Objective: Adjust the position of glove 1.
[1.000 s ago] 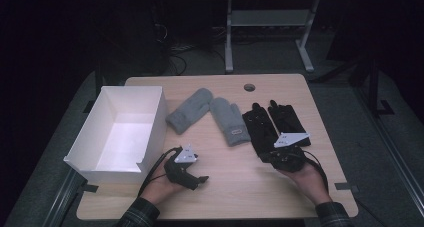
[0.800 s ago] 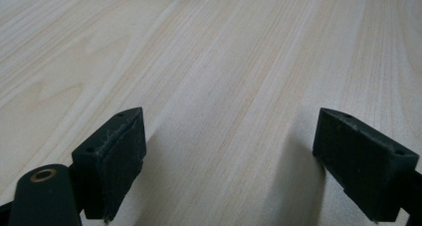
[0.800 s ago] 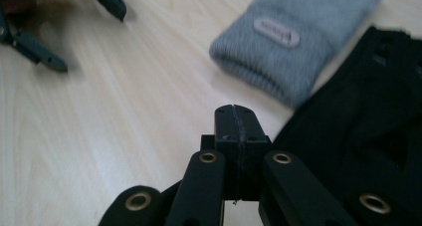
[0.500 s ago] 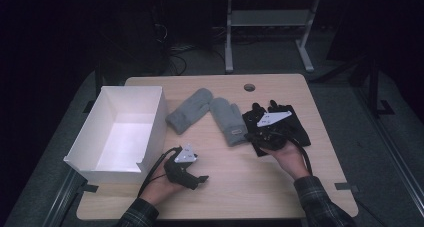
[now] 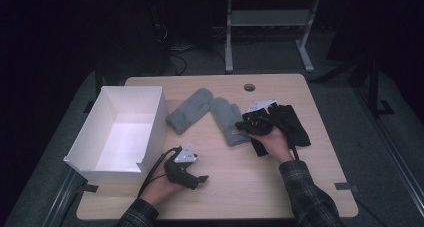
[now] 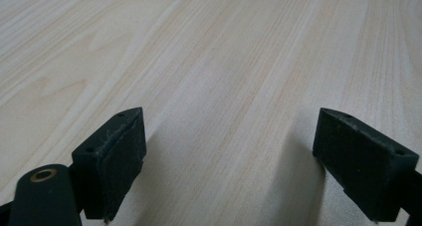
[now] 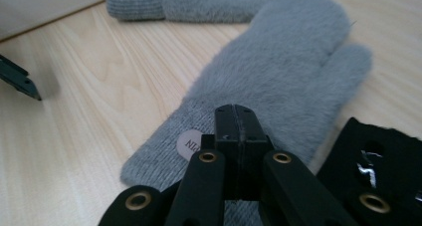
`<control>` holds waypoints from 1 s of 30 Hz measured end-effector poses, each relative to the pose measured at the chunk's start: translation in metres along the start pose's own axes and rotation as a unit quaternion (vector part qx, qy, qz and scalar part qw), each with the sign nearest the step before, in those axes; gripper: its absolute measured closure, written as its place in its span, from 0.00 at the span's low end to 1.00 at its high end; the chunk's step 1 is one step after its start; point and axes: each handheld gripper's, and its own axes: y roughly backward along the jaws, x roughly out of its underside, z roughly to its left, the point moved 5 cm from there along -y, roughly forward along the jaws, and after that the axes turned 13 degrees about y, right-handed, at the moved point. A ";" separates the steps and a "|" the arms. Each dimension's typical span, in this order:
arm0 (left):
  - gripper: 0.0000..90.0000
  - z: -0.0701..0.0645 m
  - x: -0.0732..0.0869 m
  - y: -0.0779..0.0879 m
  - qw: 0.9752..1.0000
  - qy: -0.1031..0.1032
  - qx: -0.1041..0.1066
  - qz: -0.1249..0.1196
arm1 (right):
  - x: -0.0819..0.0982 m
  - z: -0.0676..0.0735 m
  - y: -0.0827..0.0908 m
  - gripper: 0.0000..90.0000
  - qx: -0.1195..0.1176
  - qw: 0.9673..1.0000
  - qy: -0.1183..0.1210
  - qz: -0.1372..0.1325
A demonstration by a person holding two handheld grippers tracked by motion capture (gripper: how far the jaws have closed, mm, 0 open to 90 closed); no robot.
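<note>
Two grey mittens lie mid-table: one (image 5: 189,110) angled left, the other (image 5: 227,121) with its cuff toward me. A pair of black gloves (image 5: 292,124) lies to their right. My right gripper (image 5: 241,128) hovers at the edge of the black gloves, pointing at the nearer mitten's cuff. In the right gripper view its jaws (image 7: 237,114) are pressed together with nothing between them, just over the mitten (image 7: 283,66) and its round label. My left gripper (image 5: 202,178) rests near the front of the table, its jaws (image 6: 224,156) wide apart over bare wood.
An open white box (image 5: 150,137) stands at the table's left, close to my left hand. A cable hole (image 5: 249,87) sits near the far edge. Dark floor and a metal stand lie beyond the table. Bare wood (image 5: 240,182) spreads across the front between my hands.
My right gripper has moved away from me and leftward, from the near end of the black gloves to the nearer mitten's cuff. The left gripper has stayed put.
</note>
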 end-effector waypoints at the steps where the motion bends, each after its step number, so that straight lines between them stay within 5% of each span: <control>1: 0.14 0.000 0.000 0.000 1.000 0.002 0.001 -0.002 | 0.000 0.000 -0.003 1.00 -0.003 1.000 -0.005 0.003; 12: 0.14 0.000 0.000 0.000 1.000 0.001 -0.002 0.001 | 0.007 0.011 -0.011 1.00 -0.031 0.999 -0.006 0.007; 30: 0.14 0.000 0.000 0.000 1.000 0.005 0.000 -0.002 | 0.024 0.060 0.020 1.00 -0.064 0.997 0.035 0.008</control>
